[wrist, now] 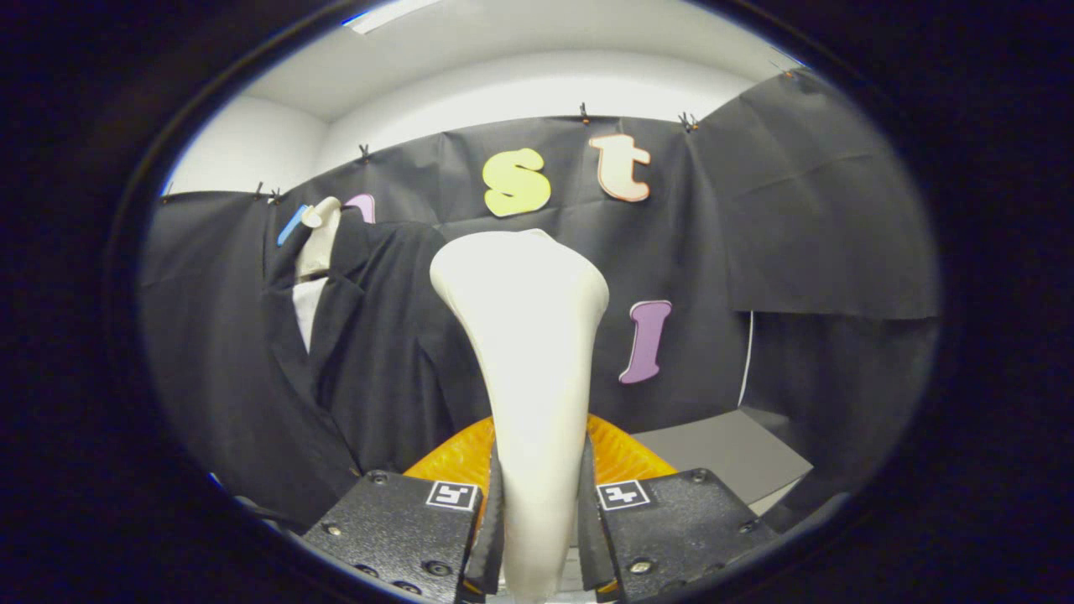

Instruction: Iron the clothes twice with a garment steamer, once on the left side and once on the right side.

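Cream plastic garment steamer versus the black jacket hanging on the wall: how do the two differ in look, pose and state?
The smooth cream plastic garment steamer is light and rigid; the black jacket is dark, soft cloth with folds. The steamer stands upright between the fingers of the gripper, which press on its narrow handle; the jacket hangs untouched beyond them, on a pale hanger over a white shirt. The steamer sits nearest, the jacket by the wall.

Lower handle of cream plastic garment steamer (524, 335) hidden between fingers (487, 520) of hand-held gripper (537, 537); ribbed orange plastic base (457, 457) mostly covered; black suit jacket (369, 352) hem cut off below
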